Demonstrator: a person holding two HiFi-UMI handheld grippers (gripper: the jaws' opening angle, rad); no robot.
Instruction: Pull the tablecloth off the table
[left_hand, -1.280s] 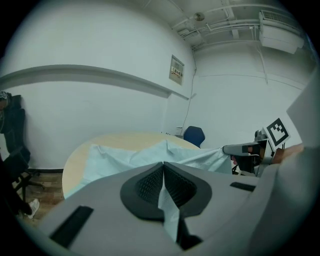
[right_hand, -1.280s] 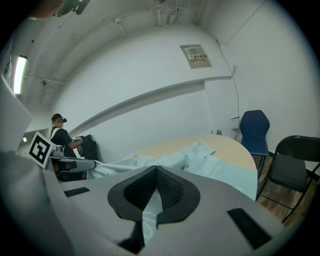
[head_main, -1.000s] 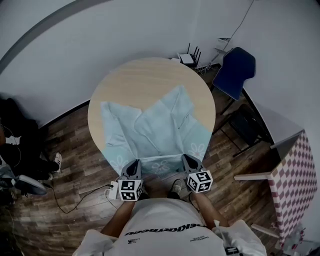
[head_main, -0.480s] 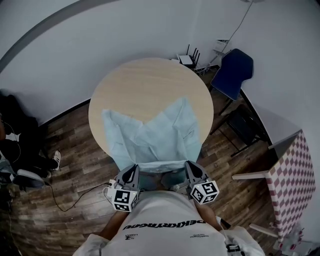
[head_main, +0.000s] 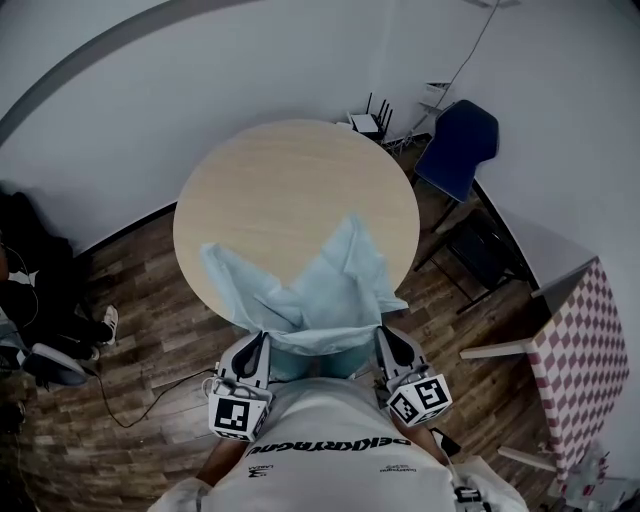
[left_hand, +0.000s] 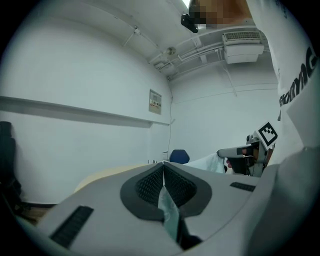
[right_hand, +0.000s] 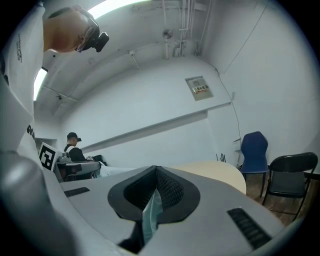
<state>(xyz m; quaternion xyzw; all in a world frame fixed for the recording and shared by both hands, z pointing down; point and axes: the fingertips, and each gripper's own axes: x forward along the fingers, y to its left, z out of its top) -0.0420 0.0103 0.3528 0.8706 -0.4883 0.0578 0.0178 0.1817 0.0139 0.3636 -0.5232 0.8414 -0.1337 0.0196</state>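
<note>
A pale blue tablecloth (head_main: 322, 290) lies crumpled over the near part of the round light-wood table (head_main: 290, 180), its near edge hanging past the rim toward me. My left gripper (head_main: 256, 347) is shut on the cloth's near left edge, and a strip of blue cloth (left_hand: 168, 212) shows pinched between its pads. My right gripper (head_main: 387, 343) is shut on the near right edge, with cloth (right_hand: 150, 215) squeezed between its pads too. Both grippers sit close against my chest, just off the table's near rim. The far half of the tabletop is bare.
A blue chair (head_main: 459, 148) and a black chair (head_main: 483, 252) stand to the table's right. A checkered-cloth table (head_main: 585, 362) is at the far right. A router (head_main: 368, 118) sits behind the table. Cables and a power strip (head_main: 185, 385) lie on the wood floor at left.
Both grippers have drawn back toward me with the cloth. The tablecloth has slid toward the near rim, bunched narrower, and uncovered more of the tabletop.
</note>
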